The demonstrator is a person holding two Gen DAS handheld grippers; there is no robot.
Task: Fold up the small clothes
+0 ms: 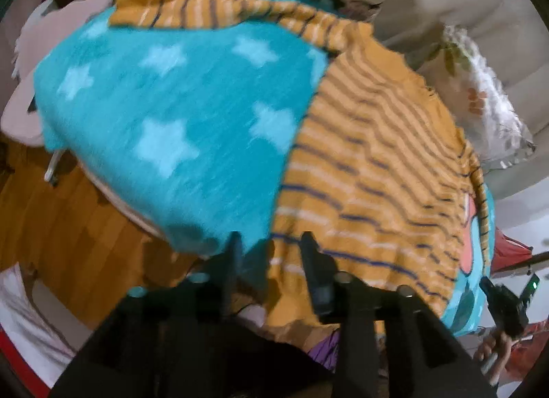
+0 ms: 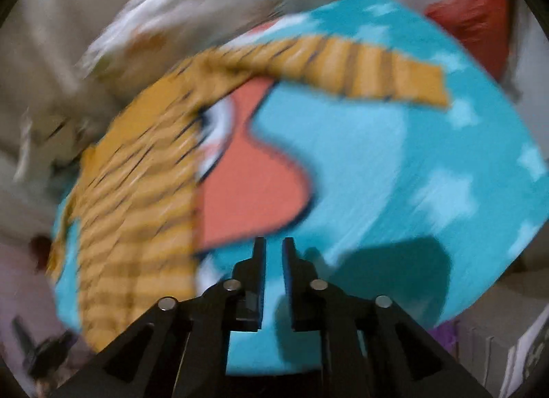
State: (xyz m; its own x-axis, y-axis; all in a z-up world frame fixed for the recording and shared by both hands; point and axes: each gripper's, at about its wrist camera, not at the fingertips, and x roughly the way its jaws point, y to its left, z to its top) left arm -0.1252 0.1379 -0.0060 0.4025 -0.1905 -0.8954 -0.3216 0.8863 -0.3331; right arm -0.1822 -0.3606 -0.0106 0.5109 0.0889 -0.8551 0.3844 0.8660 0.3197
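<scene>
Garment (image 1: 370, 171), orange striped, lies on teal star blanket (image 1: 164, 116) over table; both views motion-blurred, right view worst, garment edges smeared. Left gripper (image 1: 271, 243): jaws partly apart at garment's near hem, contact unclear. Right gripper (image 2: 273, 247): jaws nearly together above teal fabric, narrow gap visible, grip cannot tell. Pink shape (image 2: 247, 185) on blanket, partly under garment.

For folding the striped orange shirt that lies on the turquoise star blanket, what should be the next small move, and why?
Probably close the left gripper on the bottom hem of the striped orange shirt. Its fingers stand apart at that edge, and the shirt lies flat on the star blanket, one sleeve stretched out. The right gripper holds nothing.
</scene>
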